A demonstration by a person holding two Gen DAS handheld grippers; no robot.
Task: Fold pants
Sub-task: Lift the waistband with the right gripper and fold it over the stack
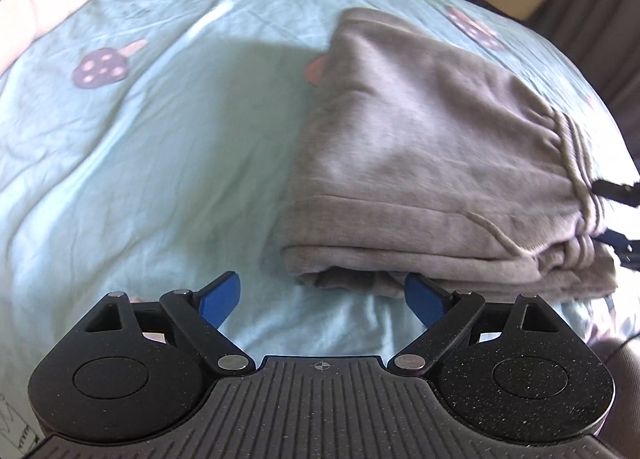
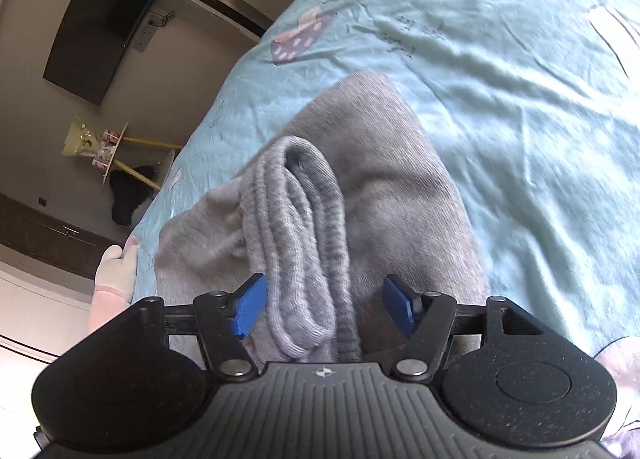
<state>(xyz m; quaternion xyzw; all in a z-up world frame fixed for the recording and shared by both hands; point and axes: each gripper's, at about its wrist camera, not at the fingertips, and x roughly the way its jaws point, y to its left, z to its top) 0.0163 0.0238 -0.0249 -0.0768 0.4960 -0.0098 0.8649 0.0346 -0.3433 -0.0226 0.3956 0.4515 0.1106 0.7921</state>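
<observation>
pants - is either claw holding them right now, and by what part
Neither. The right claw is open, the pants' ribbed waistband loose between its fingers. The left claw is open and empty.

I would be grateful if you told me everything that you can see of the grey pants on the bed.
The grey pants are soft, fleecy knit, folded into a compact, thick, roughly rectangular stack of layers lying flat on the light-blue bed sheet. Their ribbed elastic waistband sits bunched at one end, between the fingers of the right gripper, whose jaws stand apart from it. The left gripper is open at the near folded edge, with nothing between its fingers.
</observation>
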